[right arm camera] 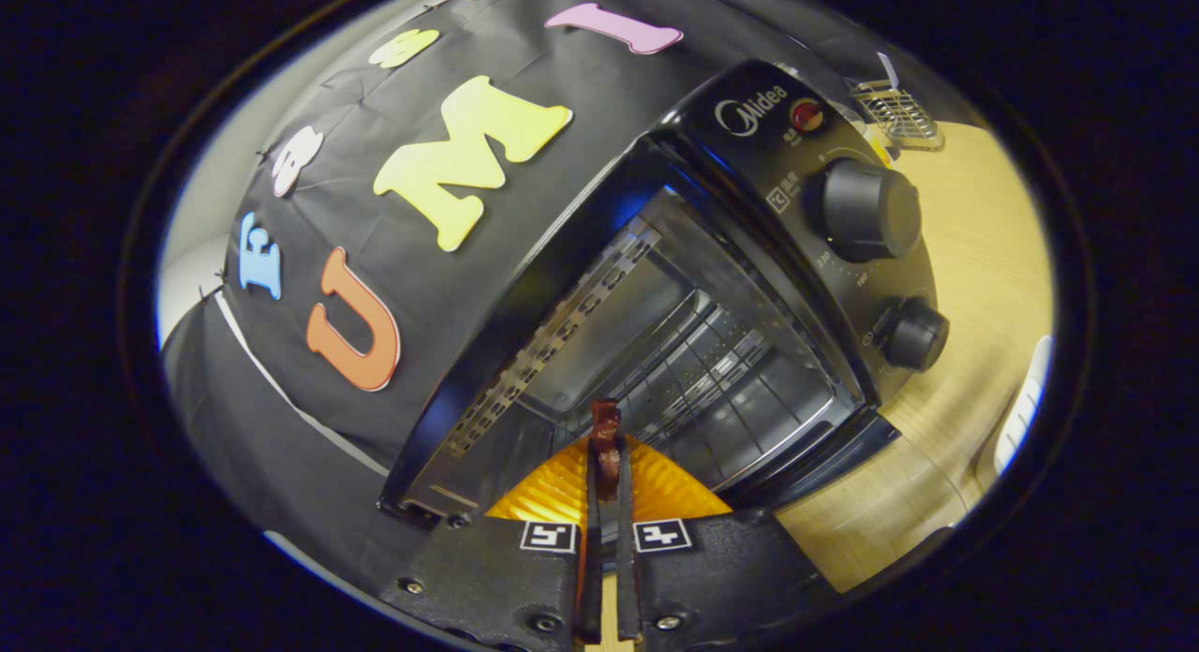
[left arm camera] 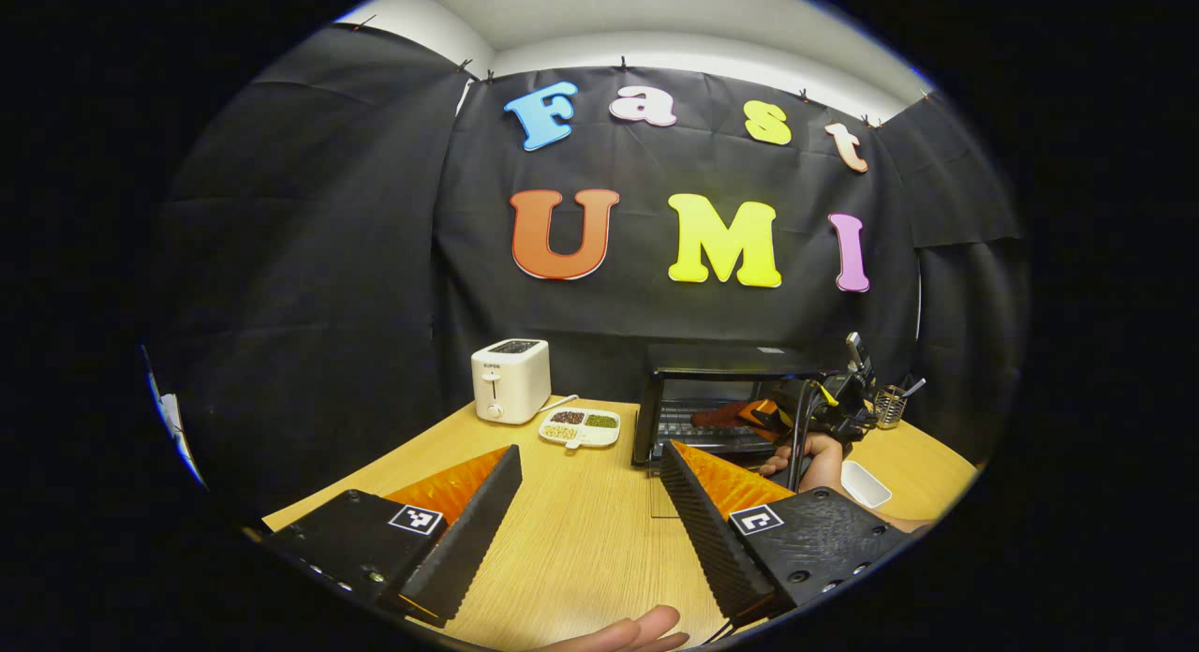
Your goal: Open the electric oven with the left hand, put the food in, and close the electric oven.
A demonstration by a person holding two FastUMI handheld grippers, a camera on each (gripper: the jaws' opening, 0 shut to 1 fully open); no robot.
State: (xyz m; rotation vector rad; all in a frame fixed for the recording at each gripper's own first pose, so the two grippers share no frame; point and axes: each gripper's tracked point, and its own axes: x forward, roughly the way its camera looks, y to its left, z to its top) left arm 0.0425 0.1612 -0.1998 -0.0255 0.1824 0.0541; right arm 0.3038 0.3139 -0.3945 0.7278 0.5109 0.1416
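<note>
The black electric oven (left arm camera: 721,390) stands at the back right of the wooden table (left arm camera: 581,540) with its door folded down. My left gripper (left arm camera: 590,455) hangs open above the table, well short of the oven and holding nothing. My right gripper (left arm camera: 796,413), held by a hand (left arm camera: 810,455), reaches into the oven mouth. In the right gripper view this gripper (right arm camera: 607,469) is shut on a thin, dark red-brown strip of food (right arm camera: 605,437), held upright just in front of the wire rack (right arm camera: 712,380) inside the oven (right arm camera: 656,287).
A white toaster (left arm camera: 510,380) and a divided dish of beans (left arm camera: 581,427) sit left of the oven. A small white dish (left arm camera: 866,485) and a wire holder (left arm camera: 890,408) lie to its right. Two knobs (right arm camera: 866,210) sit on the oven's front panel.
</note>
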